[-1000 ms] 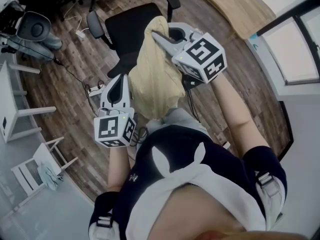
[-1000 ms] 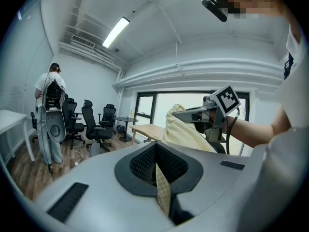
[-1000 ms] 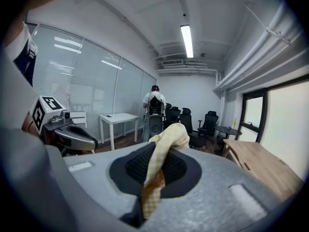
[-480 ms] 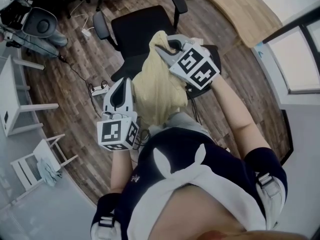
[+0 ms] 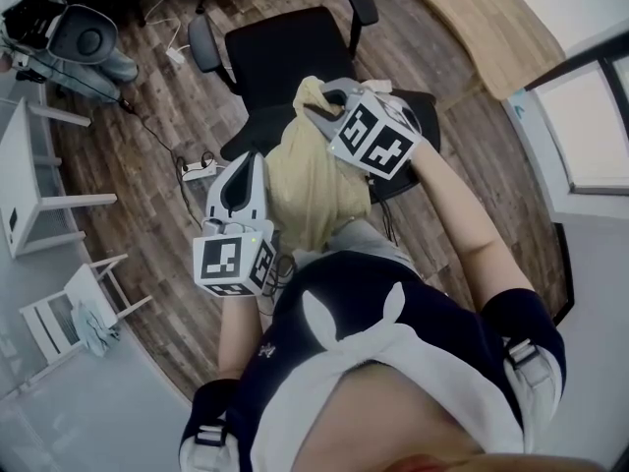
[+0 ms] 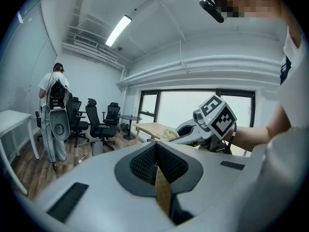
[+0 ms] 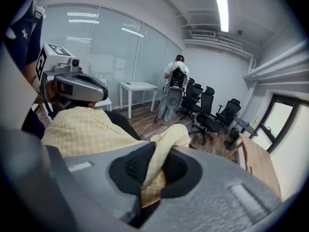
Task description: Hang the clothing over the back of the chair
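Firmly pinching yellow clothing (image 5: 307, 180) in left gripper (image 5: 252, 161) and right gripper (image 5: 304, 113). Hanging beneath both, over black chair (image 5: 280, 62).

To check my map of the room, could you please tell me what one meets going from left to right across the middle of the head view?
White table → left gripper → yellow clothing → right gripper → window.

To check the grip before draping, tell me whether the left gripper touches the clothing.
Touching. In the left gripper view, the left gripper is shut on a strip of the clothing.
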